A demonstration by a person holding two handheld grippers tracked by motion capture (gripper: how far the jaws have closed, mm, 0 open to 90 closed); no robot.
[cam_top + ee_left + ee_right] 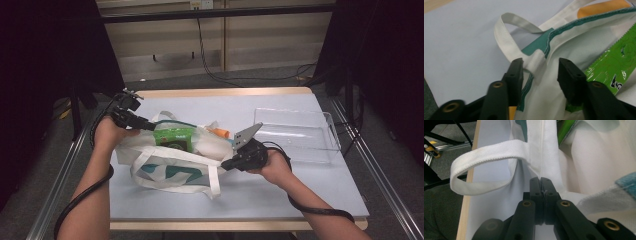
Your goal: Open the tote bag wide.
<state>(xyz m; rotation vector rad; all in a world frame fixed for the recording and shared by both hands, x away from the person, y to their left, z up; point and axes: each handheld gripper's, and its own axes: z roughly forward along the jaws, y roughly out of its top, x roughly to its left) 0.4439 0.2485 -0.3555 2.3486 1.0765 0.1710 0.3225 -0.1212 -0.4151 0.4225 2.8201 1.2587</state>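
A white tote bag (170, 172) with teal print lies on the pale table (300, 190), its mouth held apart. Inside sit a green packet (175, 137) and an orange item (220, 132). My left gripper (149, 125) is at the bag's far rim. In the left gripper view its jaws (540, 72) stand apart around the teal-edged rim where the handle (506, 42) is sewn on, not pressing it; the green packet (621, 62) lies just beyond. My right gripper (225, 164) is shut on the bag's near rim. The right gripper view shows white fabric (584, 162) pinched between its jaws (540, 187).
A clear plastic tray (295, 132) stands at the table's right back. A loose handle loop (489, 150) hangs toward the table's wooden edge (469, 185). Metal rails run along both sides of the table, and cables lie on the floor behind.
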